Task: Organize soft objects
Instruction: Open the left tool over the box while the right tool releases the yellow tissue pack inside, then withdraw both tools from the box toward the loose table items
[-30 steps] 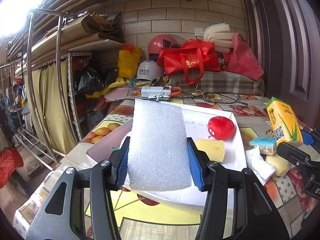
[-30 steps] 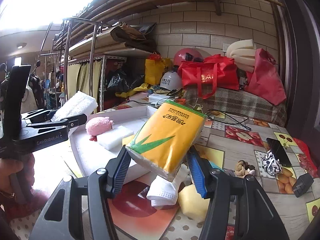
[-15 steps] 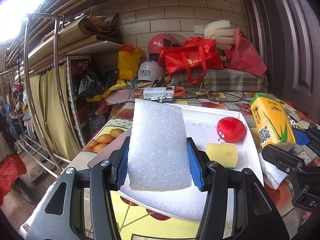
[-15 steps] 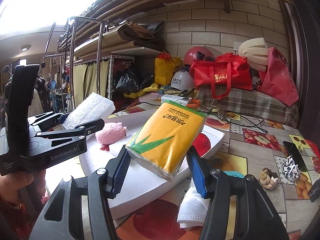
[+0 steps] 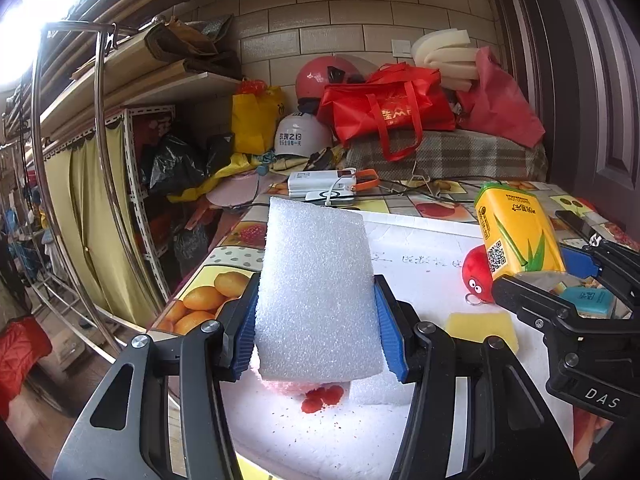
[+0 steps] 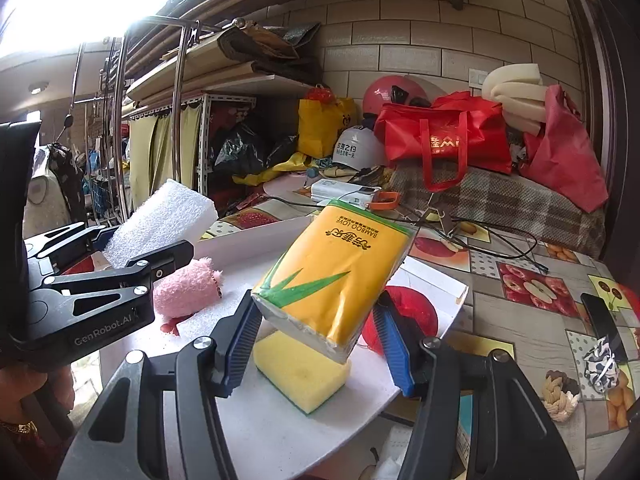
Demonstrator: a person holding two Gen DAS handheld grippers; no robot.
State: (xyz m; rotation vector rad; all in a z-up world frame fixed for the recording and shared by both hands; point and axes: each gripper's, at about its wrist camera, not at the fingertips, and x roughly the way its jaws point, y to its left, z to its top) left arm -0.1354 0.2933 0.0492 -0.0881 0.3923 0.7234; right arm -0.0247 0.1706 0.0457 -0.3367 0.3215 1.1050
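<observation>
Carrying two soft items over the white tray (image 6: 448,284)

A foam block (image 5: 316,288) is pinched by the left tongs (image 5: 316,332), a tissue pack (image 6: 336,276) by the right tongs (image 6: 316,340), both held above the tray, apparently for placing beside the yellow sponge (image 6: 300,372).

Red tote bag (image 5: 390,110) is sitting on a plaid-covered surface (image 5: 472,156), pink helmet (image 5: 324,76) just behind it, white helmet (image 5: 302,136) below that. Yellow bag (image 5: 254,118) is leaning beside a metal shelf rack (image 5: 132,168). White power bank (image 5: 322,184) and orange-handled scissors (image 5: 366,180) are lying on the fruit-print tablecloth (image 5: 208,300). Black phone (image 6: 602,320) is lying at right.
</observation>
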